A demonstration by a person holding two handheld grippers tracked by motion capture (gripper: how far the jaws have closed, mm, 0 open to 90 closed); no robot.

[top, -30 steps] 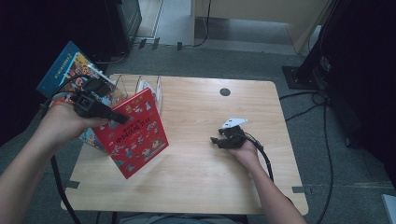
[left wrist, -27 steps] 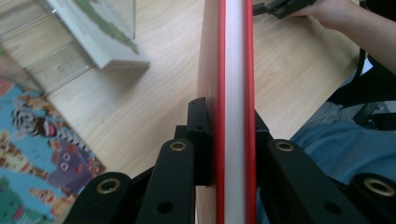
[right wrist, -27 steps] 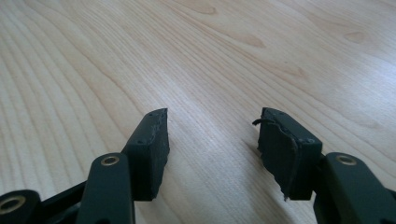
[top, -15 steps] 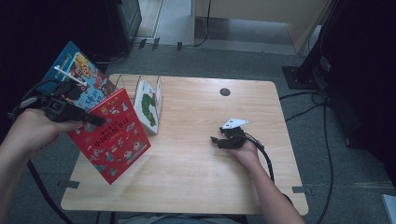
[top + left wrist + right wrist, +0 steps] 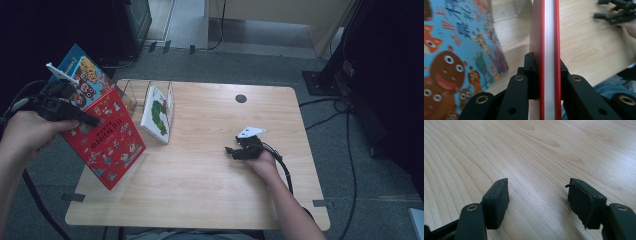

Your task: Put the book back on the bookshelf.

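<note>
Here, pale wooden table [image 5: 200, 200] on grey floor [image 5: 360, 165], left gripper [image 5: 85, 119] clamping red book [image 5: 107, 142], right gripper [image 5: 231, 151] jaws wide, empty.

This is looking like a lab or office workroom: a plain wooden tabletop [image 5: 210, 200] is standing on grey carpet, black cables [image 5: 345, 150] are trailing right of it, and dark equipment stands [image 5: 345, 65] are sitting beyond its far right corner.

You swung red book [image 5: 106, 137] in left gripper [image 5: 89, 120] from frame centre-left out to left edge, uncovering green book [image 5: 156, 113].
</note>
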